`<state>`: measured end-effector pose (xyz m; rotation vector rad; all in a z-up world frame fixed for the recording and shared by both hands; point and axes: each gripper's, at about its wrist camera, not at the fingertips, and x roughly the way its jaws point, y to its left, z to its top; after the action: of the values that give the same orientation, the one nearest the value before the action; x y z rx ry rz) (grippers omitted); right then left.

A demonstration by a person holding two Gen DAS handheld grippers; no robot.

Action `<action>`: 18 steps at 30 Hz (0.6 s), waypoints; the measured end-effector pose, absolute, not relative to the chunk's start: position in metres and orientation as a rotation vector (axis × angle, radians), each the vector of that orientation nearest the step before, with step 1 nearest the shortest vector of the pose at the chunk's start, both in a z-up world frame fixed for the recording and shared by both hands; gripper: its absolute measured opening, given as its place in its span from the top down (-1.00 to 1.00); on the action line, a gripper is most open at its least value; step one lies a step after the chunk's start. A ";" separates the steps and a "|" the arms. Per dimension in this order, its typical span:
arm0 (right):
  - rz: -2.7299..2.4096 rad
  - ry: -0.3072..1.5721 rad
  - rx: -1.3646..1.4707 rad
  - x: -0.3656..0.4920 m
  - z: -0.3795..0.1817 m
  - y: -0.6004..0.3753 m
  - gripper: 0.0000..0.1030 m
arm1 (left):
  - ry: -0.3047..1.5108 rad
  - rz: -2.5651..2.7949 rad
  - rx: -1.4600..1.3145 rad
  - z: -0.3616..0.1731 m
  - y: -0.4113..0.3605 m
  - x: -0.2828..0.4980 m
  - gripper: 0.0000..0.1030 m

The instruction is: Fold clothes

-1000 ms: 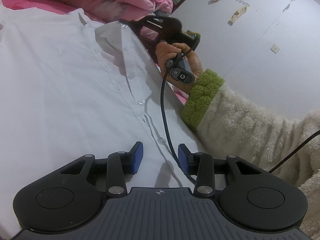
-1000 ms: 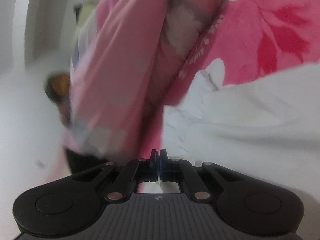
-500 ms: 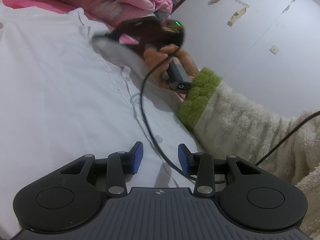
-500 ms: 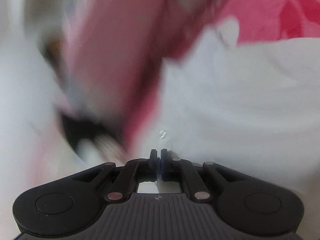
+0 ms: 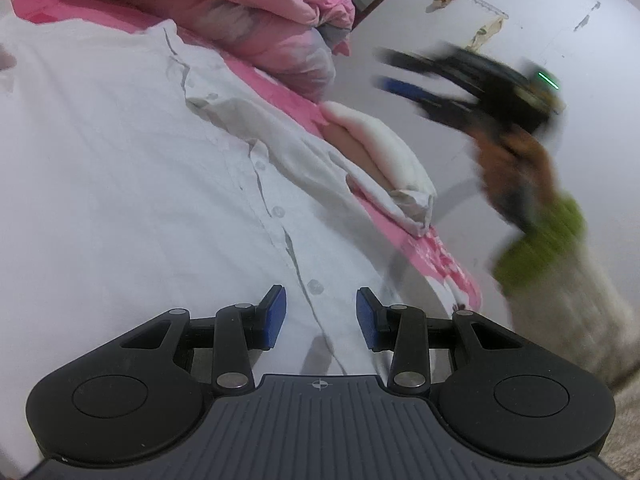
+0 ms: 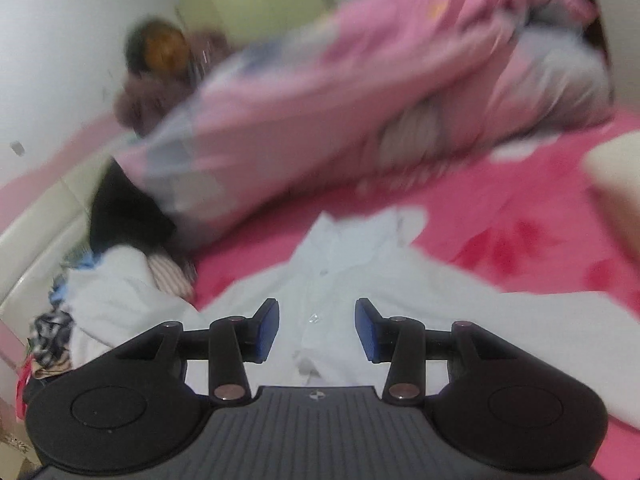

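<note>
- Here, the left gripper has its two blue-padded fingers spread apart with nothing between them but open air above cloth.
- Just beyond and under those fingers lies a white shirt, spread flat, its row of buttons running away from the gap between the fingertips toward the collar far ahead and to the left.
- To the right of the fingers, a sleeve of the shirt lies bunched and folded over at the edge of a pink sheet.
- Far ahead of the fingers sits a rumpled pink quilt.
- Up and to the right, well clear of the shirt, the right gripper shows as a blur in the air, held by a hand with a green cuff on a fuzzy pale sleeve.
- In its own view, the right gripper also stands with fingers wide apart, holding nothing.
- Below and ahead of these fingers the shirt lies on the pink sheet, collar pointing away, buttons in line with the gap.
- Left of the fingers lies a heap of other clothes, white and striped pieces among them.
- Beyond the shirt the quilt is blurred.
</note>
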<state>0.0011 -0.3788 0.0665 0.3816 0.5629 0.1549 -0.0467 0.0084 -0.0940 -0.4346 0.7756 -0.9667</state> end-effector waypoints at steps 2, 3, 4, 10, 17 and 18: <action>0.127 0.496 0.374 -0.053 0.085 -0.385 0.13 | 0.754 -0.967 -0.418 -0.086 0.011 -0.051 0.25; 0.116 0.469 0.376 -0.080 0.093 -0.387 0.13 | 0.743 -0.966 -0.411 -0.082 0.012 -0.053 0.25; 0.107 0.445 0.382 -0.106 0.101 -0.390 0.12 | 0.731 -0.965 -0.405 -0.078 0.014 -0.056 0.25; 0.096 0.505 0.150 -0.192 0.092 -0.340 0.19 | 0.767 -0.911 -0.388 -0.072 0.013 -0.061 0.24; 0.311 0.596 -0.339 -0.216 0.006 -0.227 0.26 | 0.804 -0.813 -0.362 -0.072 0.011 -0.064 0.24; 0.345 0.597 -0.393 -0.219 -0.005 -0.214 0.26 | 0.805 -0.805 -0.359 -0.071 0.011 -0.066 0.24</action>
<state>-0.2188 -0.2136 -0.0049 -0.3934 0.5974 0.3447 -0.0656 0.0110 -0.0713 -0.3586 0.8047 -0.8049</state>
